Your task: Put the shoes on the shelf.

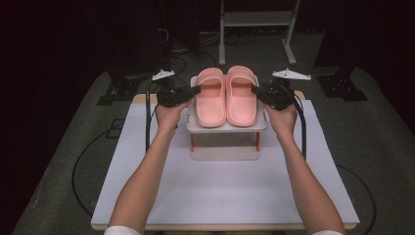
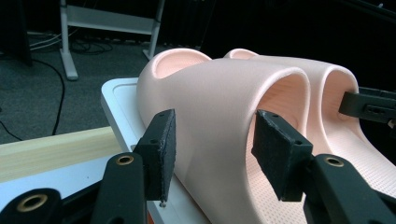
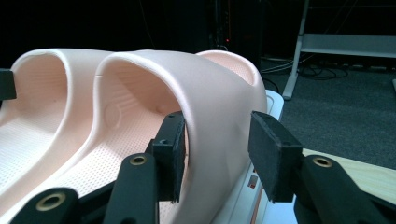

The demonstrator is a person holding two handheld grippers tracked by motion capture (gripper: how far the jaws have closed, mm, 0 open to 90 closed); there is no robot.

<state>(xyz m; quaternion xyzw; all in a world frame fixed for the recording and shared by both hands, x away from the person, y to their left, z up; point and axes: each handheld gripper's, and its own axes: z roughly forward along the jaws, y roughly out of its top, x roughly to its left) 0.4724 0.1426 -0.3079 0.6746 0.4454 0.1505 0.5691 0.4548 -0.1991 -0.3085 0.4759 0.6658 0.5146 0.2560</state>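
Left slipper strap between left tool pads; right slipper likewise.

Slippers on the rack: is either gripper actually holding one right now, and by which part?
Neither. Each gripper's jaws straddle the outer side of a strap, left slipper and right slipper, but gaps show at the pads, so nothing is clamped.

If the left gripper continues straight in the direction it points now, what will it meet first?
Probably the strap of the left pink slipper. The left gripper already has its fingers on either side of the strap's outer wall, apparently not pressing, so going on would likely push the gripper's body against it.
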